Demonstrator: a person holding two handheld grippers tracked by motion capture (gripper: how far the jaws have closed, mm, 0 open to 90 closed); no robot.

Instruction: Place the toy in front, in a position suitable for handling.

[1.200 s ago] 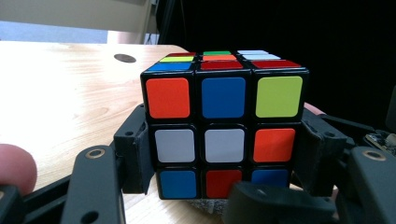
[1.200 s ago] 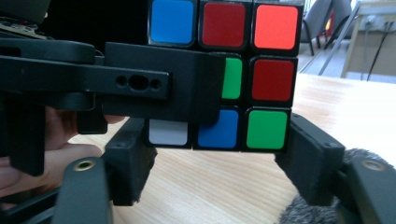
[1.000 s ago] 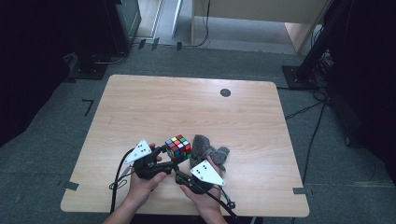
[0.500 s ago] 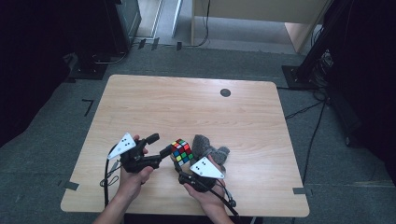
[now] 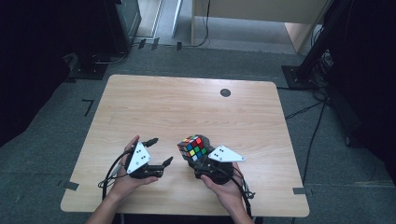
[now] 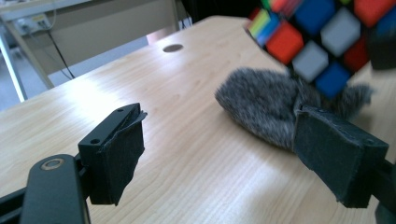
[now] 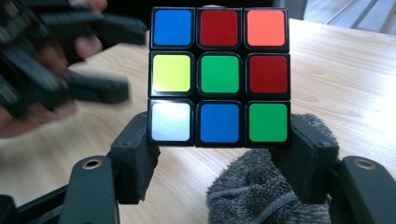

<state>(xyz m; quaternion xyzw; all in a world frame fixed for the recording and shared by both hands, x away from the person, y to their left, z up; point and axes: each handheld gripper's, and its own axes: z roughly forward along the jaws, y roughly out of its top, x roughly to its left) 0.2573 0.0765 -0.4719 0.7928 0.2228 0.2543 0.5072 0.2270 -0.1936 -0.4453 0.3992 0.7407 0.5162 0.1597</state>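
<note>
A scrambled Rubik's cube (image 5: 192, 146) is held above the wooden table (image 5: 187, 102) near its front edge. My right gripper (image 5: 195, 157) is shut on the cube (image 7: 219, 74), its pads pressed to the two lower sides. A grey furry object (image 7: 252, 186) lies on the table just under and behind the cube. My left gripper (image 5: 161, 150) is open to the left of the cube, apart from it, with nothing between its pads (image 6: 116, 158). In the left gripper view the fur (image 6: 261, 109) lies ahead and the cube (image 6: 322, 37) hangs over it.
A small black round disc (image 5: 225, 92) sits in the tabletop at the far right. Cables trail from both grippers over the front edge. Dark floor with stands and cables surrounds the table. The table's far half is bare wood.
My left gripper has drawn back to the left, away from the cube, with its jaws wide. The right gripper keeps hold of the cube, which has shifted slightly right.
</note>
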